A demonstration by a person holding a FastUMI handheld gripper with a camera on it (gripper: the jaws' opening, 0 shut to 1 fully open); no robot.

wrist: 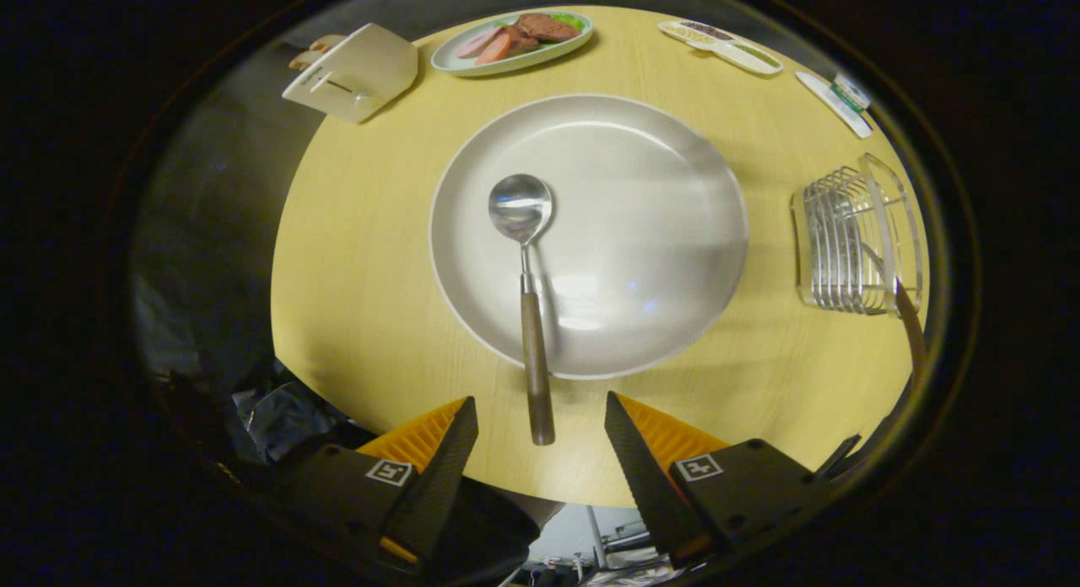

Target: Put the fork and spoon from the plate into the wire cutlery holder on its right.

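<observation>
Wood-handled spoon (527, 296) lies across plate (658, 334) rim, handle end between the open, empty hand-held gripper (540, 422) fingers. Slim round handle may roll or slip on closing. Holder (856, 241) sits well right; fork handle seems already there.

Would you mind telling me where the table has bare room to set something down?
Bare wood lies between the plate and the wire holder, and left of the plate. The far edge is crowded: food dish, white stand, two small trays. The spoon handle overhangs the plate between the open gripper fingers.
</observation>
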